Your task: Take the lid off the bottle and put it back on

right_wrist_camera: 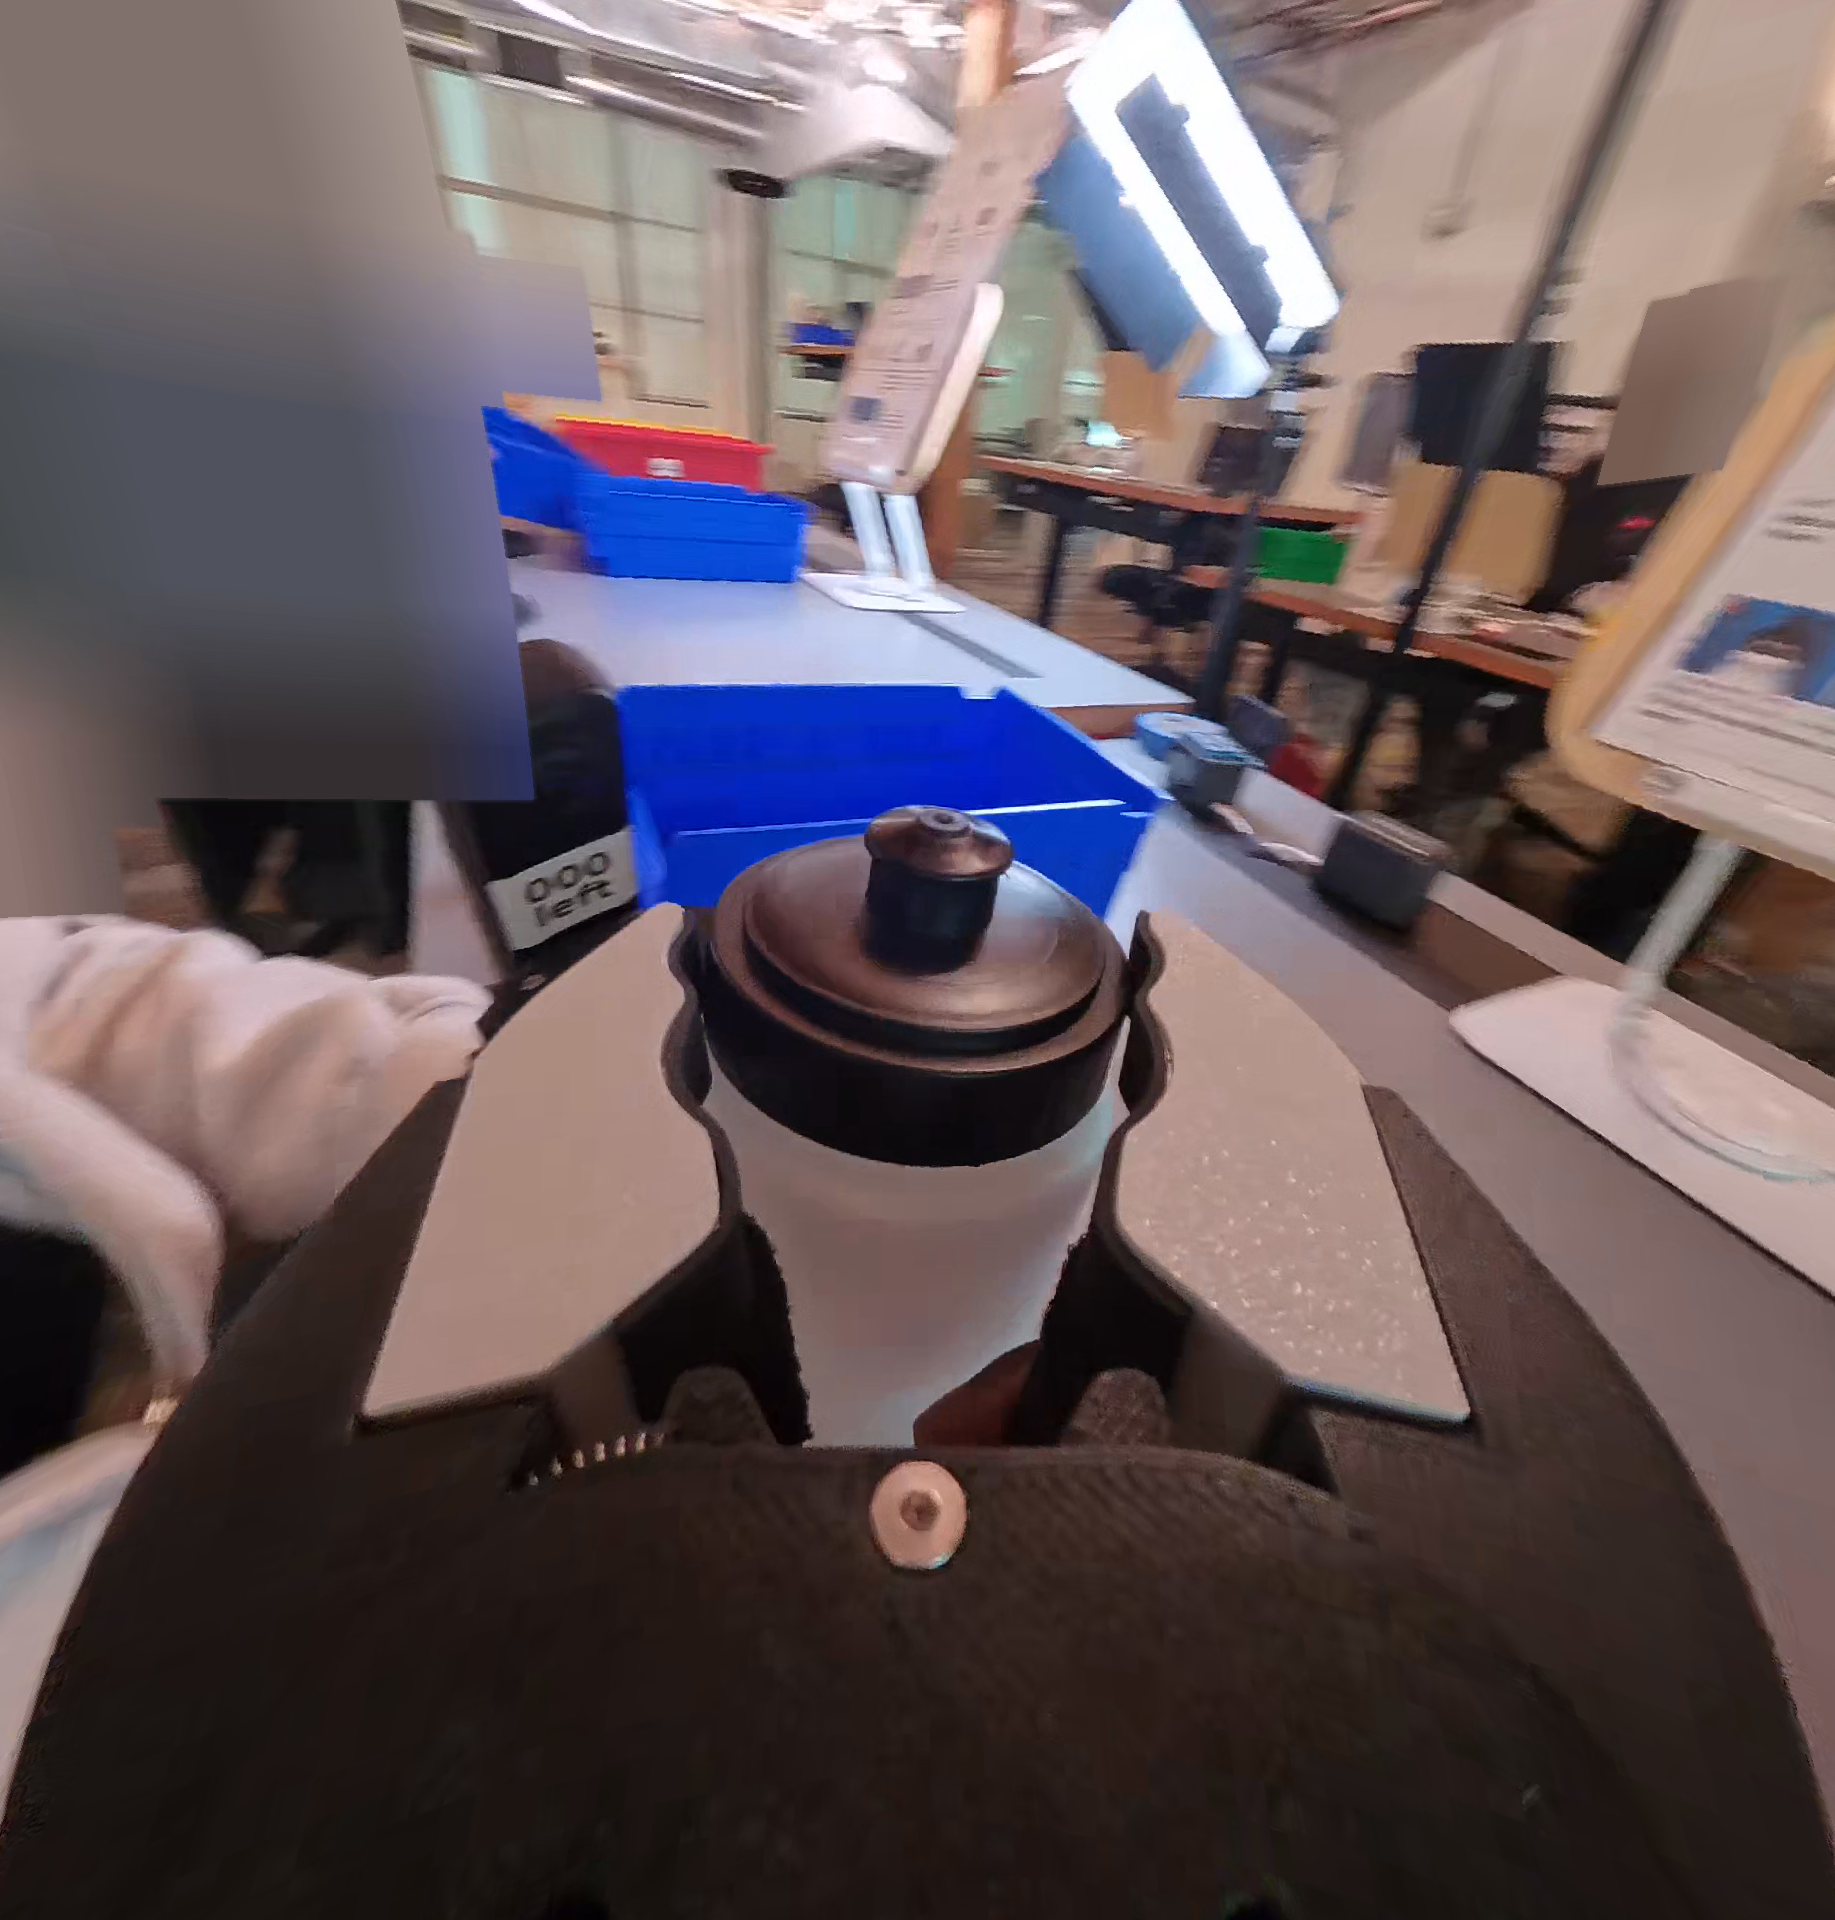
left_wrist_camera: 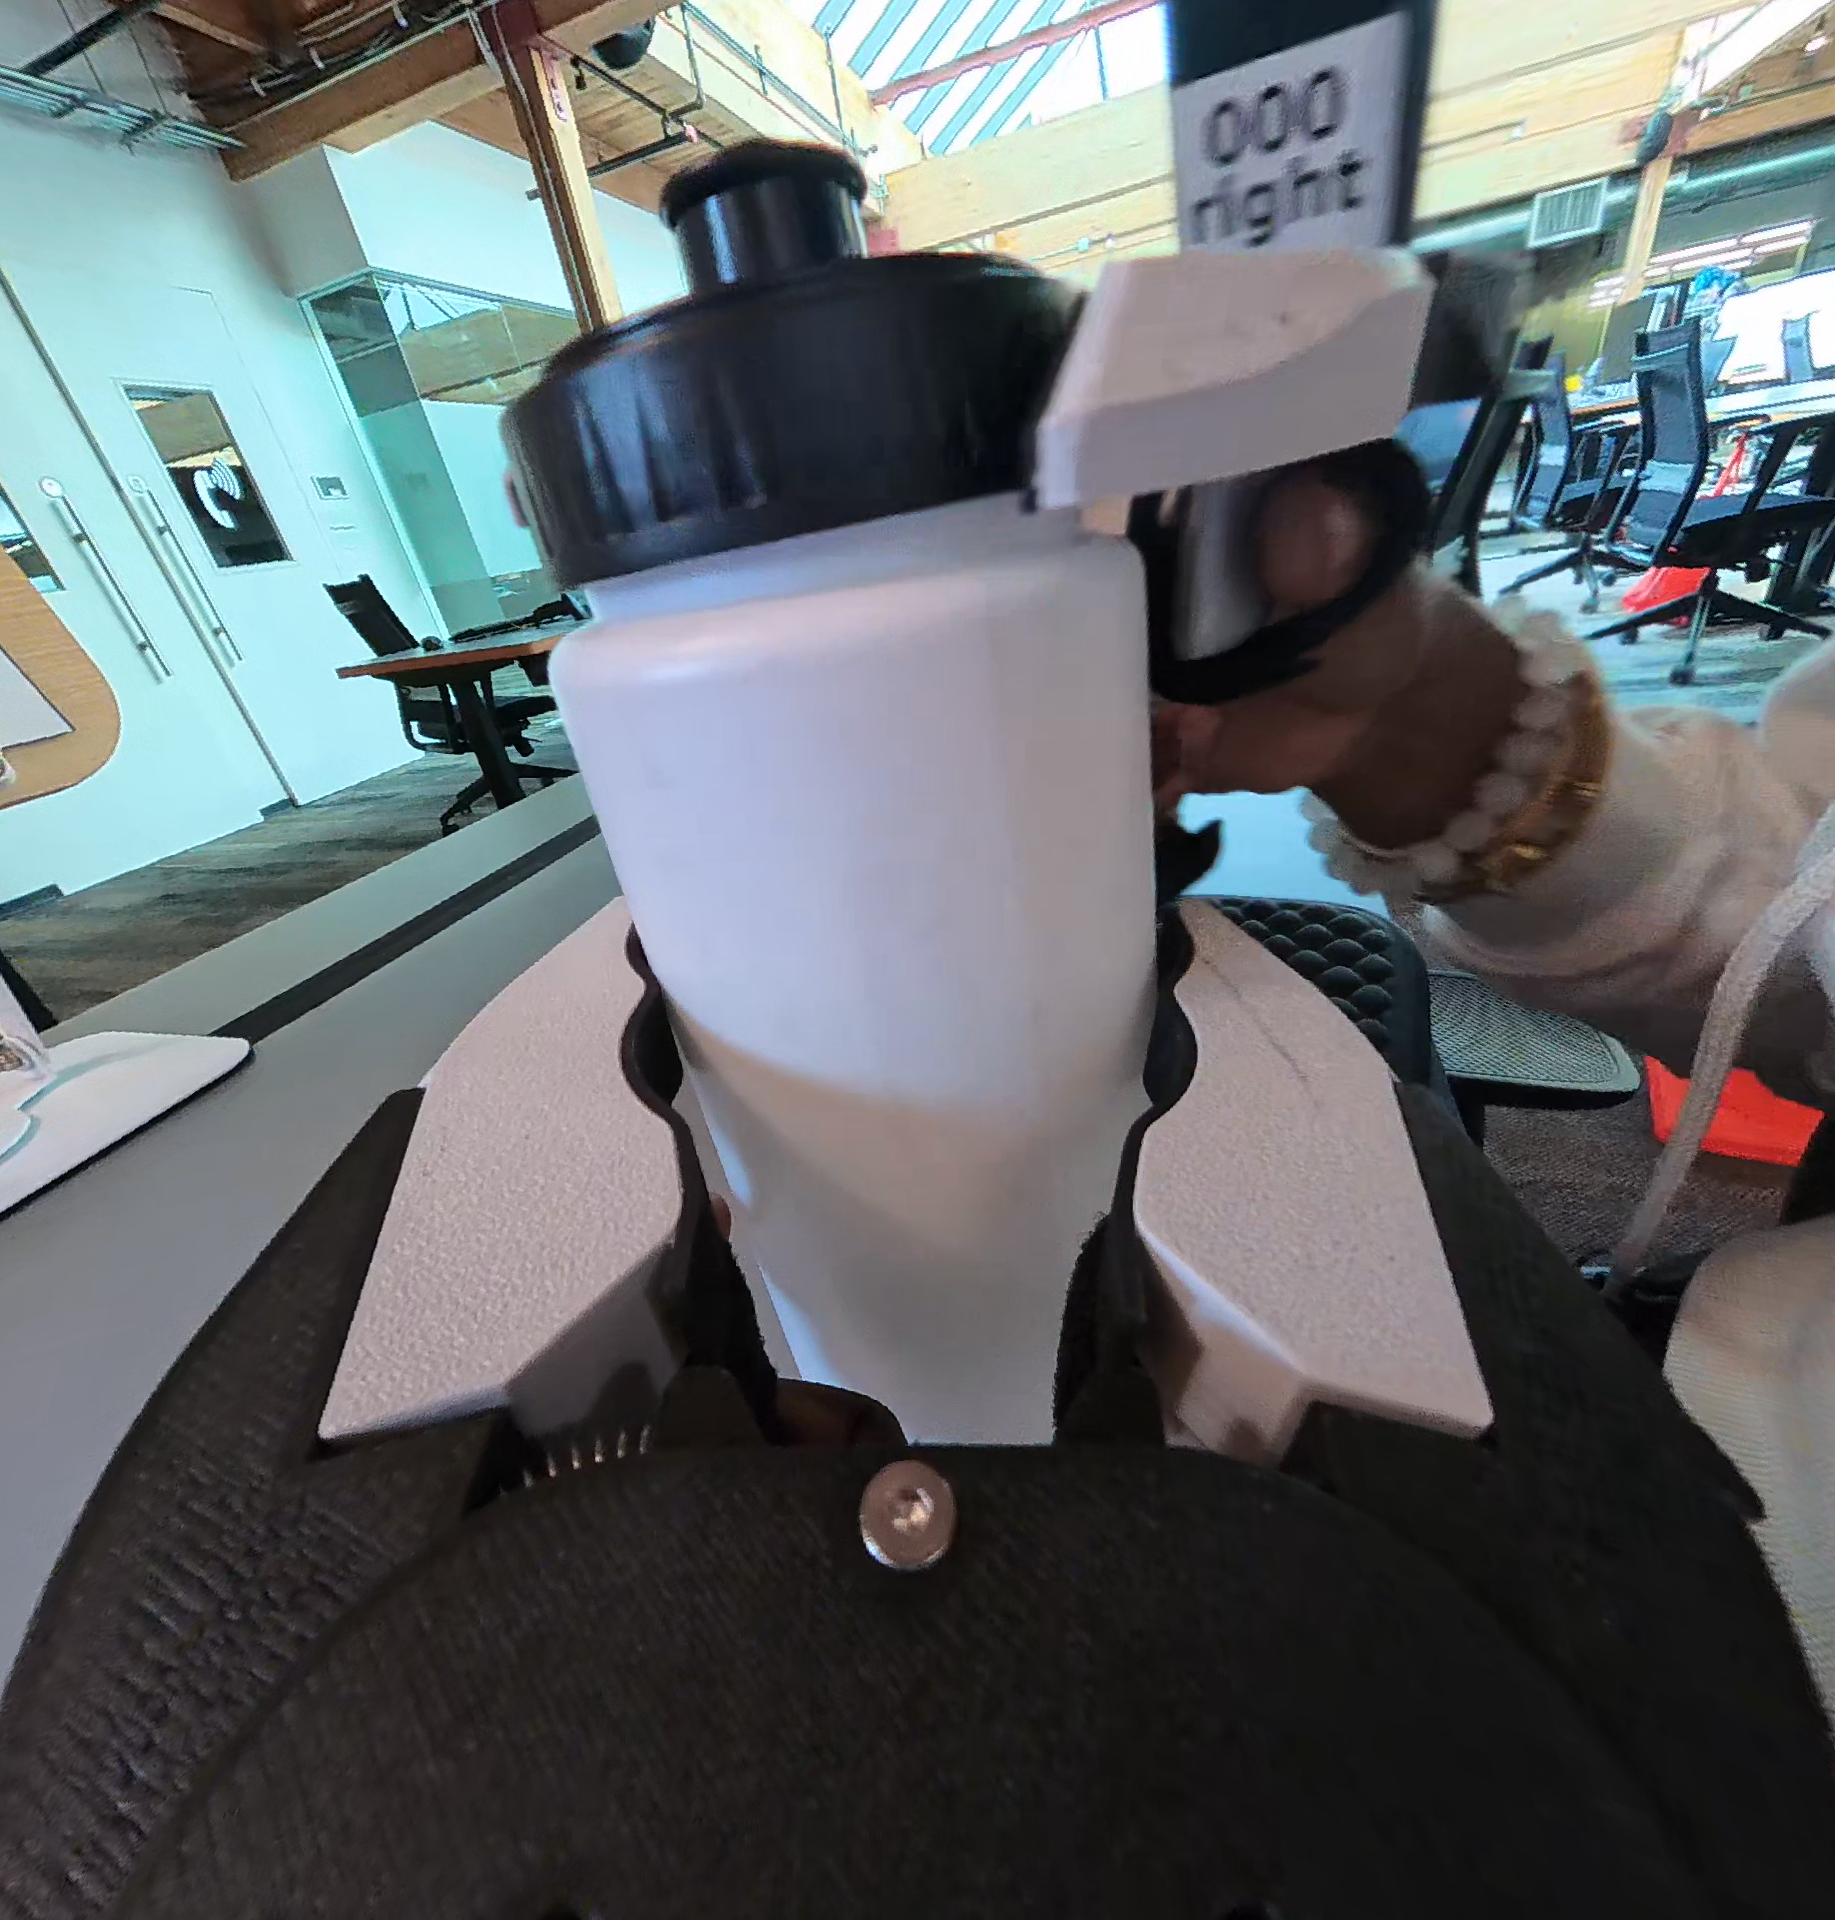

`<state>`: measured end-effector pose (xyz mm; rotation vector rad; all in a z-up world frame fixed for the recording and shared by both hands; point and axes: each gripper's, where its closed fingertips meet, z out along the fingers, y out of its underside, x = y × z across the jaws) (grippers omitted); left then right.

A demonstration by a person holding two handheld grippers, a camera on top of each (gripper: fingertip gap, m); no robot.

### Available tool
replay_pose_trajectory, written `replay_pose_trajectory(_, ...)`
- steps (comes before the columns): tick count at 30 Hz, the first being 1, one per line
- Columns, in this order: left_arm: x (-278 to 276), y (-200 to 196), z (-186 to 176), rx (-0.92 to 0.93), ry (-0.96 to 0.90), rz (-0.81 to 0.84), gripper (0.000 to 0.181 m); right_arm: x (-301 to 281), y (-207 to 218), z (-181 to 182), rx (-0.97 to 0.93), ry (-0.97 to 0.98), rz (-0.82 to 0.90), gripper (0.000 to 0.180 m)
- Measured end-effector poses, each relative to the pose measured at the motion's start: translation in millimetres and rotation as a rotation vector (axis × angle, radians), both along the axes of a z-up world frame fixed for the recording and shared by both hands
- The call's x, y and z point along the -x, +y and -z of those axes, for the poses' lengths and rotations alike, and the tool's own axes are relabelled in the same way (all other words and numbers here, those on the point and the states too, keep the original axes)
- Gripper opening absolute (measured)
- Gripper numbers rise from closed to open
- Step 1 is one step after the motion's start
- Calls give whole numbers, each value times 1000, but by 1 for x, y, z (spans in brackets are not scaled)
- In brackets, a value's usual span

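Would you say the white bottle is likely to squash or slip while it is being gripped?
The bottle looks like smooth, thin plastic, so probably squeezable and somewhat slippery. The ribbed black lid should grip better. Its contents cannot be seen, so weight is unclear.

So the grey table (left_wrist_camera: 269, 1039) is carrying all of it, with a dark groove running along it. A white stand base (left_wrist_camera: 71, 1101) is sitting flat on the near part in the left wrist view. Over in the right wrist view, another white base (right_wrist_camera: 1578, 1070) is resting on the tabletop, an open blue bin (right_wrist_camera: 892, 790) is sitting further back, and stacked blue bins (right_wrist_camera: 695, 525) are sitting beyond it.
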<state>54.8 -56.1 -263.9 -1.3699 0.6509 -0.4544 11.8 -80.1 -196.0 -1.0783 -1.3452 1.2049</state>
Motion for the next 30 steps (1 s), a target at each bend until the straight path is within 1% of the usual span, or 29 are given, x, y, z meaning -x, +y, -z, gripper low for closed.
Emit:
replay_pose_trajectory(2,-2,-2,0,-2,3,17,89,-2,-6,0,1,-11,-208,78)
replay_pose_trajectory(6,-13,-11,0,-7,4,104,89,-18,-25,1,-24,-40,-703,78)
replay_pose_trajectory(7,-14,-12,0,-8,2,114,89,-21,-27,1,-28,-40,-799,78)
replay_pose_trajectory(9,-13,-12,0,-5,-6,123,89,-23,-30,0,-17,-30,-940,78)
replay_pose_trajectory(11,-11,-11,-1,4,-20,117,89,-22,-29,-1,18,-10,-1009,78)
replay_pose_trajectory(13,-9,-8,-1,15,-26,101,89,-18,-26,-4,79,-9,-981,78)
replay_pose_trajectory(14,-7,-6,0,9,-20,75,89,-15,-24,-4,128,-39,-925,78)
replay_pose_trajectory(15,-5,-4,0,-1,-8,49,89,-8,-21,-4,169,-75,-820,87)
replay_pose_trajectory(16,-4,-3,0,-7,2,31,89,-2,-17,-2,182,-98,-697,103)
replay_pose_trajectory(18,-3,-1,0,-9,2,7,89,1,-12,0,161,-92,-477,113)
replay_pose_trajectory(22,0,2,0,-14,5,-28,89,1,-13,5,56,-71,-111,108)
replay_pose_trajectory(24,0,2,0,-17,10,-30,90,2,-6,5,-19,-67,36,100)
replay_pose_trajectory(25,0,1,0,-19,10,-30,89,3,-1,7,-60,-78,83,97)
replay_pose_trajectory(26,0,1,0,-18,7,-28,89,4,3,7,-96,-80,109,93)
replay_pose_trajectory(27,1,0,-1,-17,5,-23,90,4,2,5,-93,-72,78,90)
replay_pose_trajectory(28,1,0,-1,-16,2,-14,89,5,0,5,-76,-82,16,86)
replay_pose_trajectory(30,-1,-2,-1,-10,-2,13,89,4,-7,5,-68,-81,-162,79)
